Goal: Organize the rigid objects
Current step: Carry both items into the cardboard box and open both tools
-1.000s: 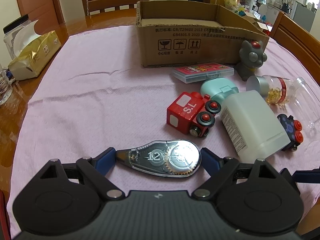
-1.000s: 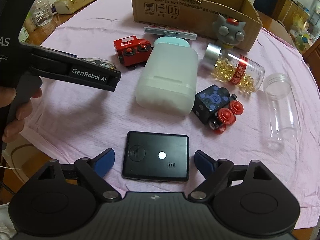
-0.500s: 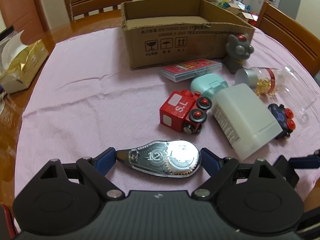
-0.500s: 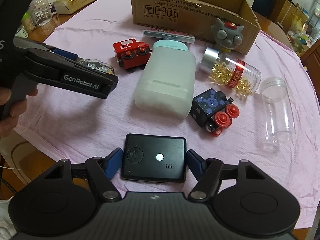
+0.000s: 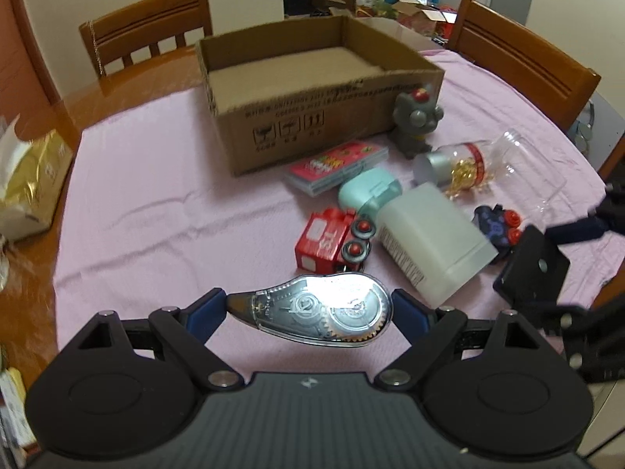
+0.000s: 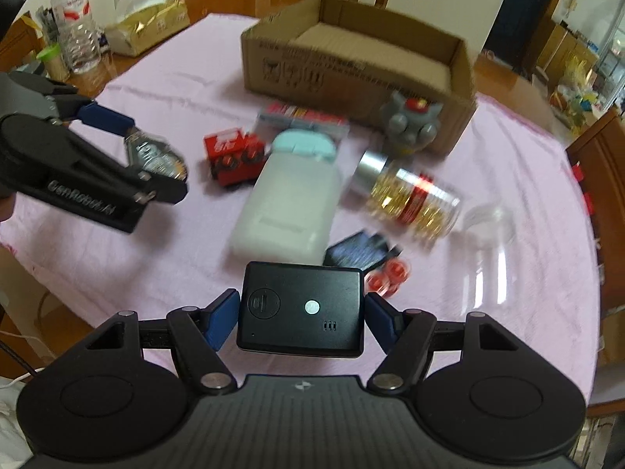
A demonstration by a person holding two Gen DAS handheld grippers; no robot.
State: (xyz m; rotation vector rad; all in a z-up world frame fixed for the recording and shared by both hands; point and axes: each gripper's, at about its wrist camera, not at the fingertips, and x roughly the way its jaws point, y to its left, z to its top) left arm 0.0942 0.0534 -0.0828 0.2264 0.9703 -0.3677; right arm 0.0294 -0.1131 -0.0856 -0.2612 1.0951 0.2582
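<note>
Pink cloth [image 5: 156, 203] covers the brown wooden table [image 5: 58, 148]; brown cardboard box [image 5: 312, 125] far; red toy train [image 5: 332, 240] with black-and-red wheels; mint-capped white bottle [image 5: 425, 246]; grey cat figure [image 5: 416, 125]; black device [image 6: 300, 308]; blue claw pads [image 6: 222, 322].

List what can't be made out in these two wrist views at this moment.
- Cardboard box print: blurred in both views, unreadable.
- Box floor by its front wall: hidden by that wall, both views.
- Blue toy train: motion-blurred, partly behind the black device, right view; behind the white bottle, left view.
- Clear jar: smeared, right view.
</note>
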